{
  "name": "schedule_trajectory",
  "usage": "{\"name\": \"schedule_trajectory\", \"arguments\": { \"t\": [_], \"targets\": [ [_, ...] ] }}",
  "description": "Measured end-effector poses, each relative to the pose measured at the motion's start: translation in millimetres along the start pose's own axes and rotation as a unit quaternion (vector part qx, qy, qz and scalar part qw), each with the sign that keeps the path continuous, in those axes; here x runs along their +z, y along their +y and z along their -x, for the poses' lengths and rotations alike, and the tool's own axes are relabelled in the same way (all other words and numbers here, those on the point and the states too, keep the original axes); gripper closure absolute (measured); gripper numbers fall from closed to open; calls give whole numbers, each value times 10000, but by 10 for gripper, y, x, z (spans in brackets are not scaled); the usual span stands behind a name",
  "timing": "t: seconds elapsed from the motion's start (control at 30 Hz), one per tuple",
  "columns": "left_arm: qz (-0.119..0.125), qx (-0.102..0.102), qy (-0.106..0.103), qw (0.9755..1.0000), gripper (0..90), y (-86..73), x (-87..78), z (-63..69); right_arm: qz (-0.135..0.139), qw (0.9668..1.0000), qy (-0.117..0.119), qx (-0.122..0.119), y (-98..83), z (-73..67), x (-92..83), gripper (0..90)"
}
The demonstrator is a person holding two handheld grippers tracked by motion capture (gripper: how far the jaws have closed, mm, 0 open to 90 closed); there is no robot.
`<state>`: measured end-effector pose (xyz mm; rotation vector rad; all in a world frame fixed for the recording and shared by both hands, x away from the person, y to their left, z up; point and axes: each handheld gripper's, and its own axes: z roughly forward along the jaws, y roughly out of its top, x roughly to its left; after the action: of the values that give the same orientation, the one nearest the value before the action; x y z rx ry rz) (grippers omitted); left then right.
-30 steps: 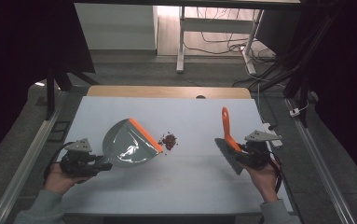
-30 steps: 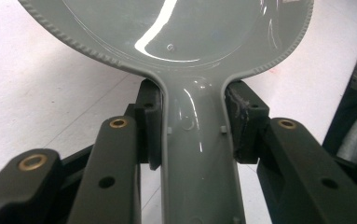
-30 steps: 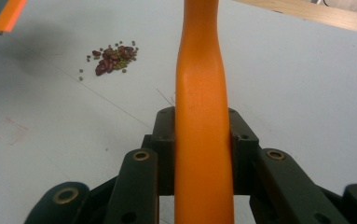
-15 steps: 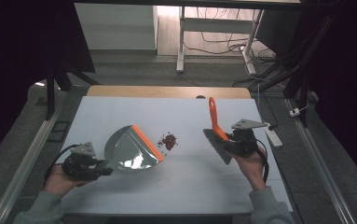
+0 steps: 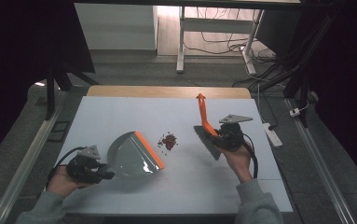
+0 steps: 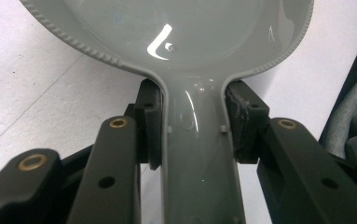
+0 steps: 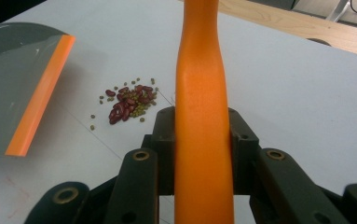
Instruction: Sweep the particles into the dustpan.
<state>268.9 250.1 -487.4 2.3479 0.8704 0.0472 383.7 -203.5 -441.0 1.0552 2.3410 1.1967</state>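
Sweeping the pile of beans (image 5: 168,140) into the dustpan (image 5: 132,155) calls for the brush (image 5: 207,130) to come down on the pile's far side from the orange lip (image 5: 149,149) and draw the beans toward it in one low, steady stroke. The beans lie on the white surface (image 5: 120,112) between dustpan and brush, just beside the lip and apart from the bristles. Keep the lip flat against the surface so that none slip under. The left hand-held gripper (image 6: 192,135) pinches the grey dustpan handle, with the forearm low at the near edge. The right hand-held gripper (image 7: 203,140) clamps the orange brush handle, which points away from the person, bristles angled downward.
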Motion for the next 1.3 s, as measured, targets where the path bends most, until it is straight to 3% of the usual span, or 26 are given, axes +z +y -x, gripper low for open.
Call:
{"name": "schedule_trajectory", "arguments": {
  "t": [0.63,0.87,1.07,1.3],
  "targets": [
    [-90,-40,-220,9997,616,43,135,-35,-253,9997,-28,-28,183,-91,467,703],
    [-176,-3,-254,9995,616,55,174,-28,-201,9998,-46,-68,220,-63,551,704],
    [-136,-162,-222,9995,616,64,177,-57,-292,9994,-137,-128,273,-41,612,704],
    [-174,-175,-262,9994,616,75,192,-63,-358,9989,-180,-225,342,-60,711,704]
  ]
}}
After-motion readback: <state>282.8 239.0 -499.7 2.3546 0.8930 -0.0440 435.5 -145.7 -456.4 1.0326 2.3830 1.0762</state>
